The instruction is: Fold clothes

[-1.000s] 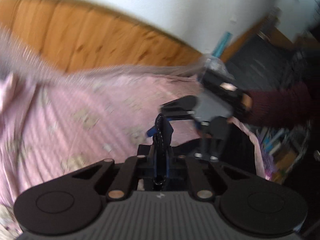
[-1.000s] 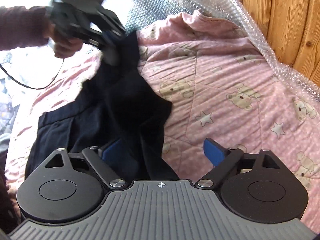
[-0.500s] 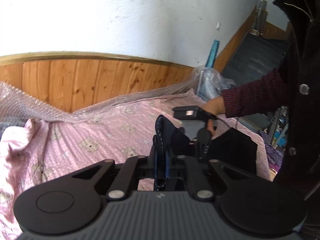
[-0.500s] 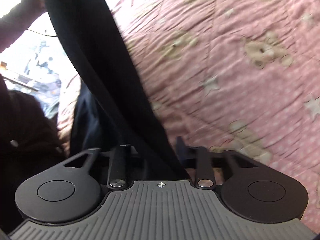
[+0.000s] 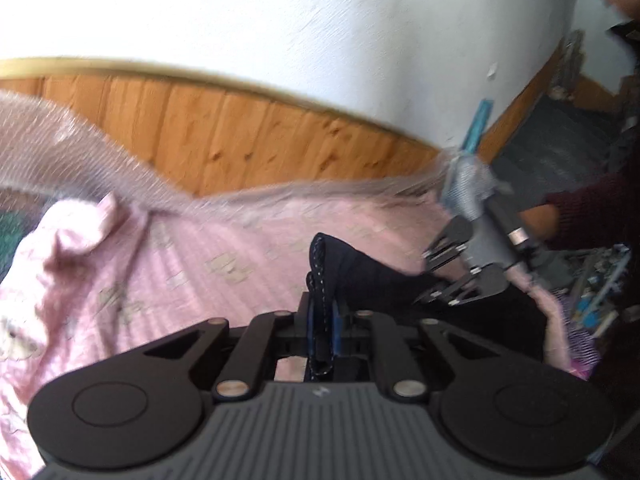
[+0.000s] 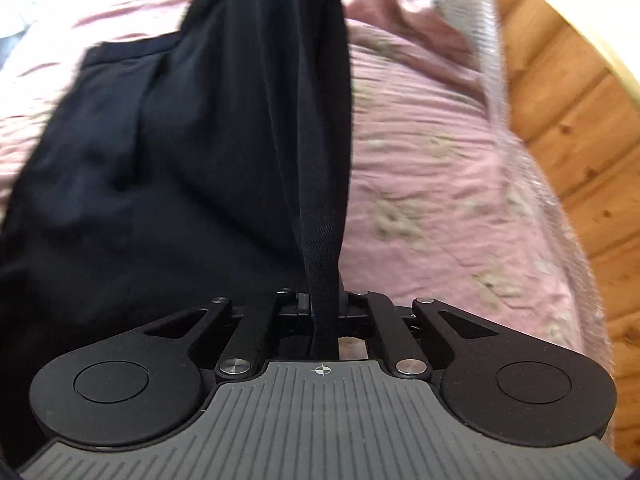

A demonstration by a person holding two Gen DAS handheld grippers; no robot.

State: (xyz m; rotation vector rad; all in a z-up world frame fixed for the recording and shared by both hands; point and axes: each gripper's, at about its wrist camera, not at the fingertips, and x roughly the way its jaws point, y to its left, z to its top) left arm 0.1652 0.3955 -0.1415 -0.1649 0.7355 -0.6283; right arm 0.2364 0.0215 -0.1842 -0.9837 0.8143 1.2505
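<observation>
In the left wrist view, the left gripper (image 5: 322,334) sits at the lower centre of the frame with its jaws pressed together on a stitched edge of the dark navy fabric garment (image 5: 360,276), which rises between the blue pads and runs toward the right of the frame. There, the right gripper (image 5: 430,286) shows from outside in the middle right, gripped by a hand (image 5: 538,220) coming out of a dark maroon knit sleeve (image 5: 592,216), its tips at the far end of the same cloth. In the right wrist view that gripper (image 6: 324,308) occupies the lower centre, jaws pinching a narrow band of the garment (image 6: 168,152); the band climbs taut to the top centre of the frame, while the rest of the cloth spreads over the left half, lying on the pink quilted bedcover with a pale bear print (image 6: 432,168). A sheet of clear bubble wrap (image 5: 80,152) lies along the bedcover's far edge in the left wrist view, against orange wooden wall panelling (image 5: 240,140) beneath a white plastered wall (image 5: 280,20).
</observation>
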